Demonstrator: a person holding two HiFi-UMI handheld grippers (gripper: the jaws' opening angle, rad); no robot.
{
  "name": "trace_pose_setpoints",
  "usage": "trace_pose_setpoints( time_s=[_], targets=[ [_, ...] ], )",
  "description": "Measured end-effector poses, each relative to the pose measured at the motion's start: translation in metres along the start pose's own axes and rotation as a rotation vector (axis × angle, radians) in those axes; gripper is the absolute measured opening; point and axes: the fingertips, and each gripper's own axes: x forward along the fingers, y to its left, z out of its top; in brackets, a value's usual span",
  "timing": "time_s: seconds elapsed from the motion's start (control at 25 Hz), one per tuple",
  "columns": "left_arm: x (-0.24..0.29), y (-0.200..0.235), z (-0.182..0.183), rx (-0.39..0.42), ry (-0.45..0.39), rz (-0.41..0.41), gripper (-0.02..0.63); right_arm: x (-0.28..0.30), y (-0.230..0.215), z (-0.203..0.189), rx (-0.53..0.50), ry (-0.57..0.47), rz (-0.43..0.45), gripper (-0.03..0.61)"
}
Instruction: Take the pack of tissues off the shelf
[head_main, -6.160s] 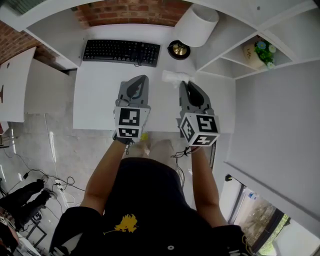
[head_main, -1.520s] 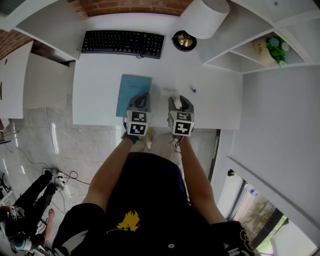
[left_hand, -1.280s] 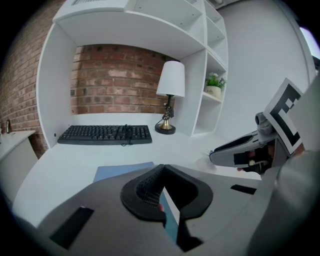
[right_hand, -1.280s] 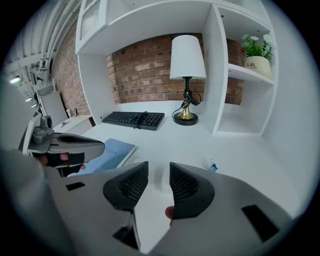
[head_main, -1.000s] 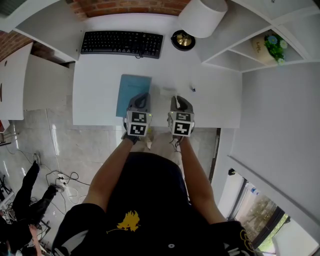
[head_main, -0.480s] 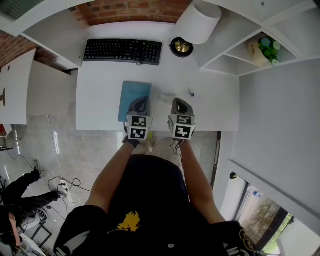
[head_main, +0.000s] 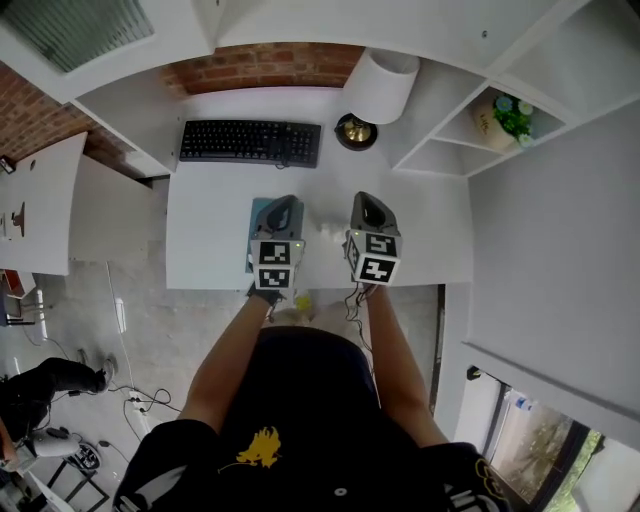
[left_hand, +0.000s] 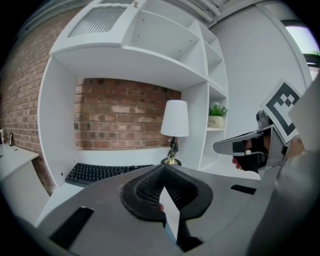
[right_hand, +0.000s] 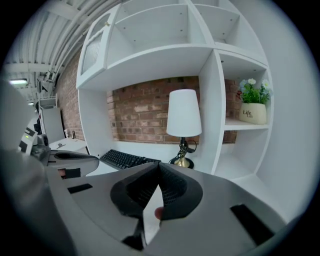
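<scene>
left tongs (head_main: 283, 203) and right tongs (head_main: 368, 203) side by side above front of white bench (head_main: 205, 245); both have jaws closed tip to tip, nothing gripped. pack of tissues (head_main: 324, 229), faint white, lies on bench between them, off the shelf (head_main: 445, 135). blue pad (head_main: 257, 212) beneath left tongs; keyboard (head_main: 250, 143) behind
</scene>
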Motion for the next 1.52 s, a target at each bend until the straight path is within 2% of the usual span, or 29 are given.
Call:
trace_pose_setpoints(
  time_s=[0.24, 0.44, 0.56, 0.72, 0.88, 1.24, 1.44, 1.52],
  targets=[
    [-0.008, 0.01, 0.067, 0.025, -0.11, 0.019, 0.017, -0.011, -0.001, 0.065, 0.004, -0.1, 0.012, 0.002],
    [-0.013, 0.017, 0.112, 0.049, -0.168, 0.031, 0.017, -0.022, -0.004, 0.115, -0.009, -0.181, 0.004, 0.002],
    [-0.018, 0.023, 0.137, 0.037, -0.204, 0.028, 0.017, -0.03, -0.005, 0.144, -0.019, -0.231, 0.002, 0.002],
    [-0.033, 0.03, 0.164, 0.025, -0.243, 0.035, 0.017, -0.047, -0.004, 0.171, -0.034, -0.273, 0.001, 0.002],
    [-0.042, 0.034, 0.19, 0.022, -0.272, 0.03, 0.017, -0.054, -0.005, 0.189, 0.001, -0.276, 0.037, 0.002],
    [-0.057, 0.027, 0.209, 0.02, -0.29, 0.012, 0.017, -0.075, -0.01, 0.21, 0.035, -0.283, 0.069, 0.002],
    [-0.057, 0.015, 0.21, 0.079, -0.261, -0.01, 0.017, -0.088, -0.017, 0.216, 0.022, -0.289, 0.062, 0.002],
    [-0.059, 0.012, 0.212, 0.069, -0.273, -0.01, 0.017, -0.094, -0.022, 0.216, 0.017, -0.289, 0.056, 0.002]
  ],
)
